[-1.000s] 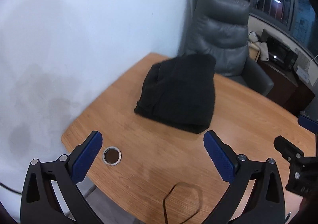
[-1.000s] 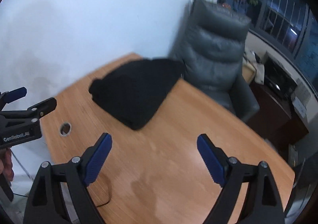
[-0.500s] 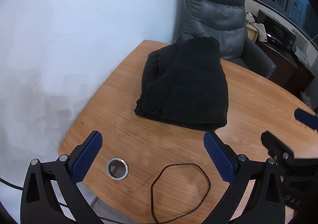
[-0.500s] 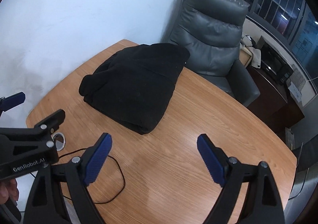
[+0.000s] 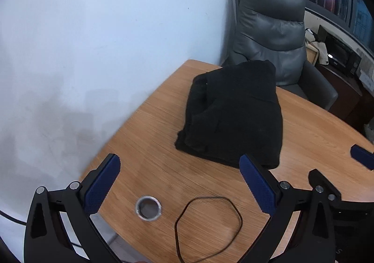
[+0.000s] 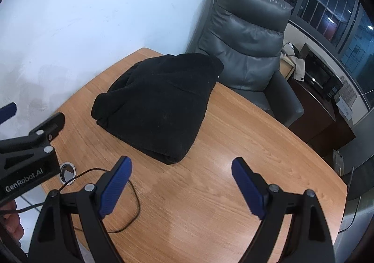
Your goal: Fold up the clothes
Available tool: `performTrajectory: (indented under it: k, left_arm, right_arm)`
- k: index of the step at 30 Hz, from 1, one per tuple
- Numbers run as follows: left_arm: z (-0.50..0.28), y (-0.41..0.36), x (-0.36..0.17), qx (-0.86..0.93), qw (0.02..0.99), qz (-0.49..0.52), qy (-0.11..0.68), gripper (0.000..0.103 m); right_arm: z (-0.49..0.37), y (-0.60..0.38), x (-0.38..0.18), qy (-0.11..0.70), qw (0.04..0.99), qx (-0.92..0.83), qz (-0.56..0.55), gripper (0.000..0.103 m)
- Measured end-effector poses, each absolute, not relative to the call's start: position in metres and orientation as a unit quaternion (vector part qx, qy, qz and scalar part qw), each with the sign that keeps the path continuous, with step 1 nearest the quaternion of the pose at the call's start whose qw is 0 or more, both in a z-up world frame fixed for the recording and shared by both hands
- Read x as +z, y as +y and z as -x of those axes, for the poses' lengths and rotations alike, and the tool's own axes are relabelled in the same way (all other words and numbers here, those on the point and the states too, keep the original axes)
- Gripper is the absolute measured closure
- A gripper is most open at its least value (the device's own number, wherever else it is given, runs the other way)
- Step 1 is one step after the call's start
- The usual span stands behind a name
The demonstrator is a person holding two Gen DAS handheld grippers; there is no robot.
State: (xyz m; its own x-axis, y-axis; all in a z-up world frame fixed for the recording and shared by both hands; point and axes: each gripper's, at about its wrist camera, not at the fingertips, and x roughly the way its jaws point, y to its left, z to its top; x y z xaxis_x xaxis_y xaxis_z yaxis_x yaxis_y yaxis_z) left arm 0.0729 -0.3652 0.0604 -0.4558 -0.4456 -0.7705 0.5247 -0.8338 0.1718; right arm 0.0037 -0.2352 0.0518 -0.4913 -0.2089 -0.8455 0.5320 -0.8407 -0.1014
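Leftmost, white wall (image 5: 93,52), bordering the wooden surface (image 5: 210,193). Left gripper (image 5: 180,183): fingers spread wide, empty, hovering above the near edge of the surface. Beneath it, a metal grommet hole (image 5: 148,207) and, just beside, a loop of thin black cable (image 5: 208,228) lying loose. Centre: black garment (image 6: 159,101), bunched into a thick, roughly folded heap, resting on the far part of the surface near the wall corner, apart from both grippers. Right gripper (image 6: 181,181): fingers likewise wide apart, holding nothing, short of the garment's near corner. Far right: grey leather armchair (image 6: 247,36) touching or just behind the surface edge.

Risks, judged: dark layers are hard to tell apart, so a pinch may catch several plies or miss the edge; a low approach could snag the cable; a pull toward the chair side may slide the heap off the surface.
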Motion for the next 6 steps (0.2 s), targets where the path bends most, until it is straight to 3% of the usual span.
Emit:
performTrajectory:
  k: [6]
  left_arm:
    - [-0.0715,-0.371,0.0594,-0.85,0.27,-0.449,0.057,0.0]
  right_arm:
    - [0.0003,-0.2377,0.0505,0.18,0.22,-0.844,-0.456,0.013]
